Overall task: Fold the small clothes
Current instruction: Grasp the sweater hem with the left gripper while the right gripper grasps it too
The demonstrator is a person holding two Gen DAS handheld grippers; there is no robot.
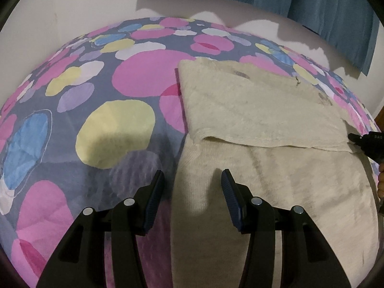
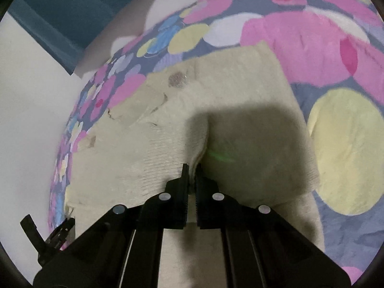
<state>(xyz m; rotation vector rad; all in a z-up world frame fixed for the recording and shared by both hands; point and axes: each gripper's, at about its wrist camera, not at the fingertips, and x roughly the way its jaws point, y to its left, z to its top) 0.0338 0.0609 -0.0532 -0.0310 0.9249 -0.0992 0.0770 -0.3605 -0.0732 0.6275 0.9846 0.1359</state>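
Observation:
A cream knitted garment lies on the bed, its far part folded over the near part, with a few dark marks on it. My left gripper hovers open over the garment's near left edge; the cloth lies below the gap and the pads do not press on it. In the right wrist view my right gripper is shut on a raised pinch of the same cream garment. The right gripper also shows as a black tip at the fold's right end in the left wrist view.
The garment rests on a bedsheet printed with pink, yellow and blue spots, also seen as the bedsheet to the right. A white wall and a blue curtain lie behind the bed. A hand shows at the right edge.

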